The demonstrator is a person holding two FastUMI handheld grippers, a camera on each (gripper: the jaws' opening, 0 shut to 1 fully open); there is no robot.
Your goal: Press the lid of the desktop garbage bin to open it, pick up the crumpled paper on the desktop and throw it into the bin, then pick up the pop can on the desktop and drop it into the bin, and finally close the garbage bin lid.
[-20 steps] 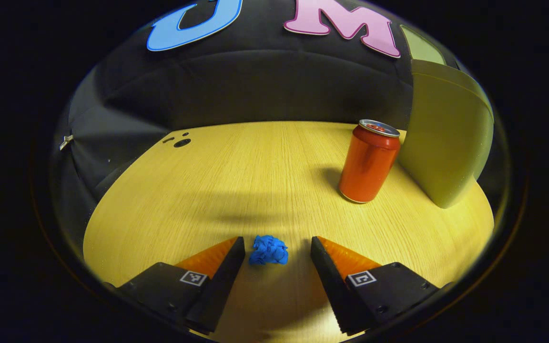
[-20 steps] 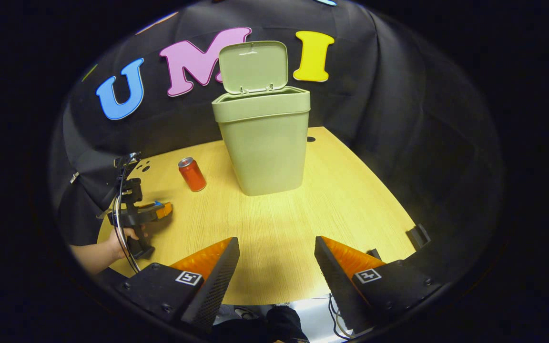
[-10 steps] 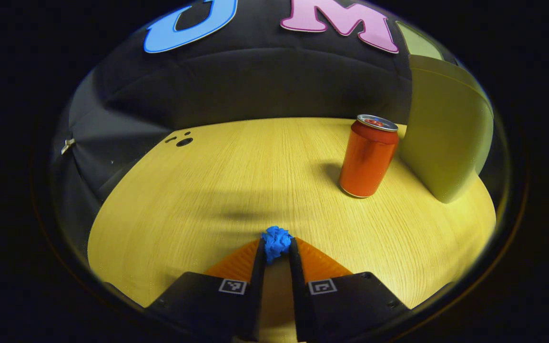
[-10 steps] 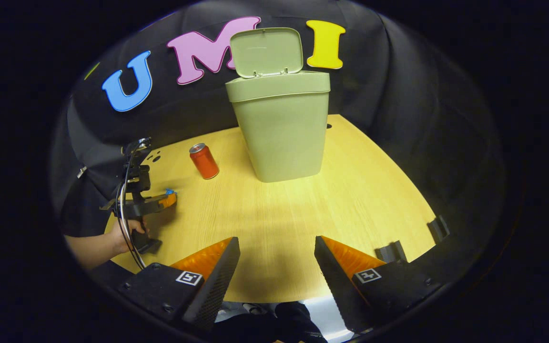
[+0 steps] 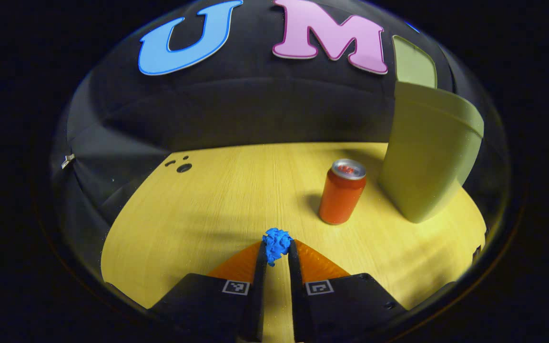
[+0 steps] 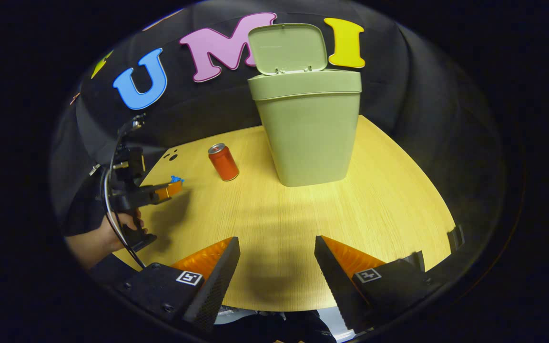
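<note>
My left gripper [image 5: 276, 247] is shut on the blue crumpled paper [image 5: 276, 241], held above the yellow wooden desktop [image 5: 236, 190]. In the right gripper view the left gripper [image 6: 172, 186] shows at the left, a hand [image 6: 117, 228] holding it, with the blue crumpled paper [image 6: 176, 179] at its tip. The red pop can [image 5: 341, 192] [image 6: 223, 162] stands upright just left of the green bin [image 5: 427, 152] [image 6: 309, 128]. The bin's lid [image 6: 288, 48] stands open. My right gripper [image 6: 277, 259] is open over the desktop's near edge, with nothing between its fingers.
Small dark holes [image 5: 182, 166] [image 6: 172, 155] mark the desktop's far left corner. Black clips [image 6: 415, 261] sit on the desktop's right edge. The booth's black cloth wall runs behind the bin.
My left gripper closed on the blue paper and lifted it off the desktop. The right gripper's view has shifted, with the bin now further right and nearer.
</note>
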